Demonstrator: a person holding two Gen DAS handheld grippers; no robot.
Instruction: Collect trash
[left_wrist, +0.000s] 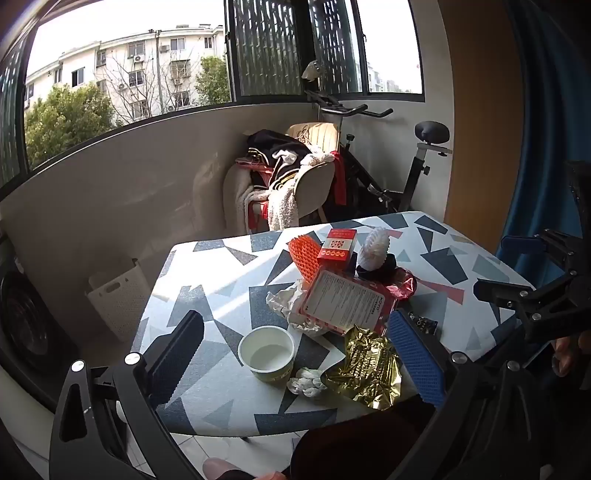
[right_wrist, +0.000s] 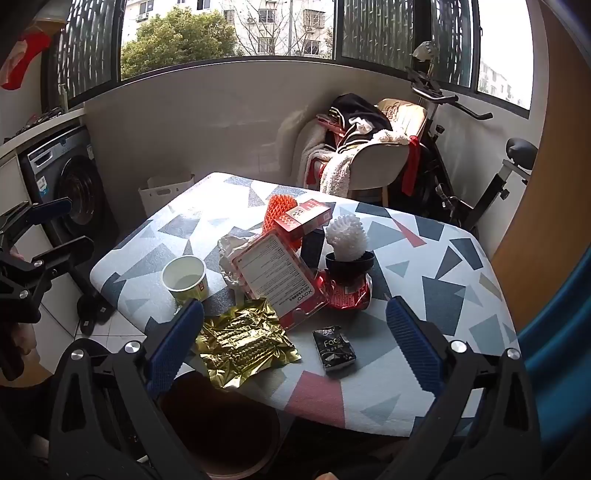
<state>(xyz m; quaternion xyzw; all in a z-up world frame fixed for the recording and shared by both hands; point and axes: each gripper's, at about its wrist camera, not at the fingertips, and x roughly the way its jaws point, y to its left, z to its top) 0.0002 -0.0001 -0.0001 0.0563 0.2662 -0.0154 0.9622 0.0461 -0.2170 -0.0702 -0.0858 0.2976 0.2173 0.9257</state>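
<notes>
We held the left gripper (left_wrist: 295, 354) and right gripper (right_wrist: 295, 354) with fingers spread wide and empty, angled down over the table (right_wrist: 461, 295). The gold foil wrapper (right_wrist: 243, 341), paper cup (right_wrist: 184, 277) and crumpled tissue (left_wrist: 304, 382) lay near its front edge, apparently within easy reach of the dark bin (right_wrist: 221, 424) below.

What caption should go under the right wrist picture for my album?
Open right gripper hovering over a patterned table littered with a gold wrapper, paper cup and crushed red can.
</notes>
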